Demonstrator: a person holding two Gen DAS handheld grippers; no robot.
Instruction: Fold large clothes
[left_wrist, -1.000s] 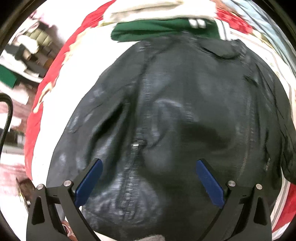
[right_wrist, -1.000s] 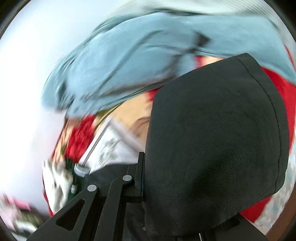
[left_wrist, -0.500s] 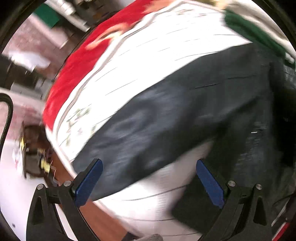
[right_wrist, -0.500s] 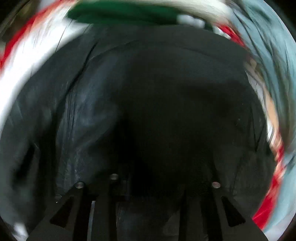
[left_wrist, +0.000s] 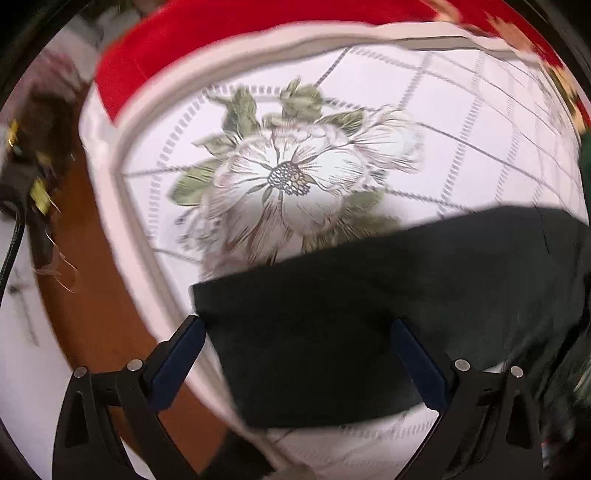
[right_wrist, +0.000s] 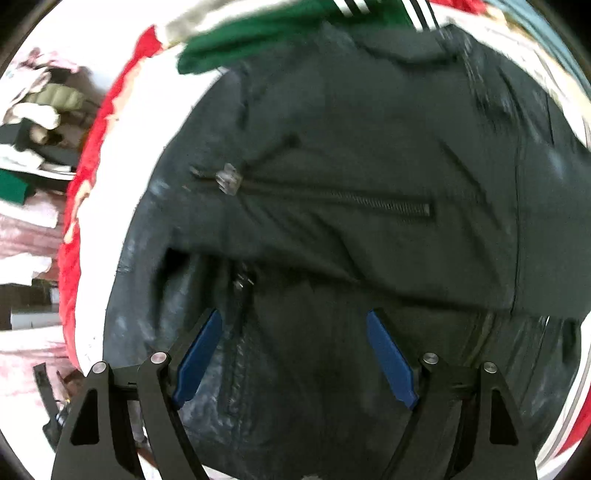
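A black leather-look jacket (right_wrist: 369, 229) lies spread on a bed, filling the right wrist view, with a folded sleeve and a pocket zipper (right_wrist: 332, 199) across its middle. My right gripper (right_wrist: 295, 354) hovers over the jacket, jaws opening, with nothing between the blue pads (right_wrist: 199, 354). In the left wrist view a flat black sleeve (left_wrist: 369, 317) stretches across the white flowered bedspread (left_wrist: 295, 173). My left gripper (left_wrist: 295, 358) points down over the sleeve's end, open, its pads either side of the cloth and apart from it.
A green garment with white stripes (right_wrist: 280, 37) lies beyond the jacket's collar. The bedspread has a red border (left_wrist: 221, 40). The bed's edge and a brown floor (left_wrist: 96, 302) lie to the left. A heap of clothes (right_wrist: 40, 122) sits off the bed, far left.
My left gripper swept from above the jacket's front out to the sleeve end near the bed's corner. My right gripper let go of the black fold it held and now stands open over the jacket.
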